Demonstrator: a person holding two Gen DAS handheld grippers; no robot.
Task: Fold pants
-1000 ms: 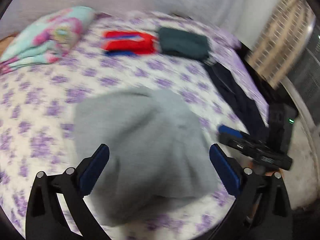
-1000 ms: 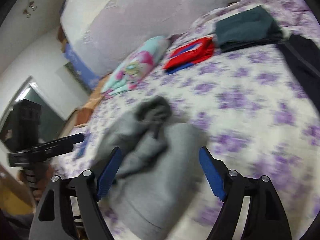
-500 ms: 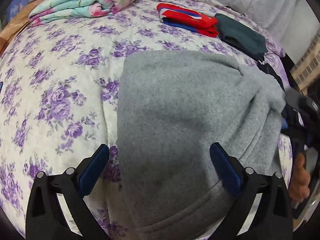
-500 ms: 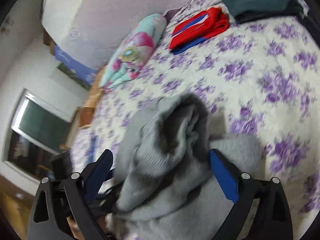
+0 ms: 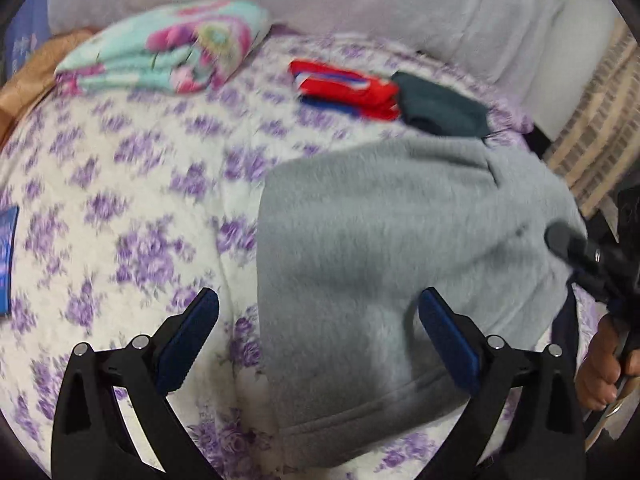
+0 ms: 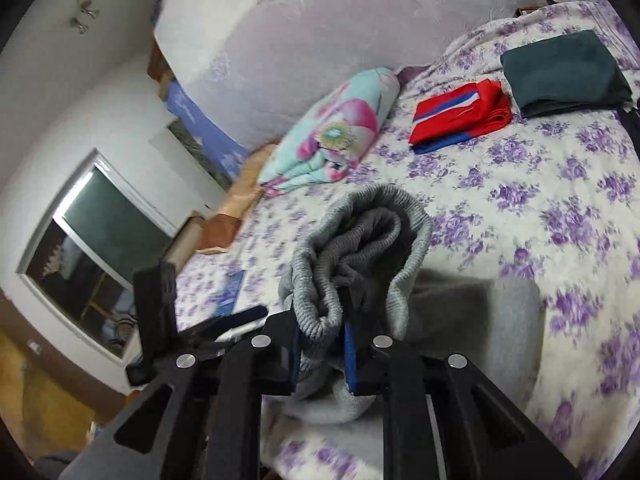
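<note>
Grey fleece pants (image 5: 392, 240) lie on the floral bedspread (image 5: 132, 184), spread out at the near right of the bed. My left gripper (image 5: 320, 336) is open just above their near hem, holding nothing. My right gripper (image 6: 322, 356) is shut on the bunched ribbed waistband of the grey pants (image 6: 352, 248), lifted off the bed; the rest of the cloth (image 6: 472, 320) lies below it. The right gripper also shows at the pants' right edge in the left wrist view (image 5: 580, 252).
A folded red and blue garment (image 5: 344, 88) and a folded dark green one (image 5: 440, 108) lie at the far side of the bed. A floral blanket roll (image 5: 168, 56) sits far left. A dark garment (image 6: 634, 120) lies at the right edge. A window (image 6: 92, 252) is on the left wall.
My right gripper has closed on the pants' bunched waistband; it was open around it before. My left gripper stays open and has drawn back slightly from the cloth.
</note>
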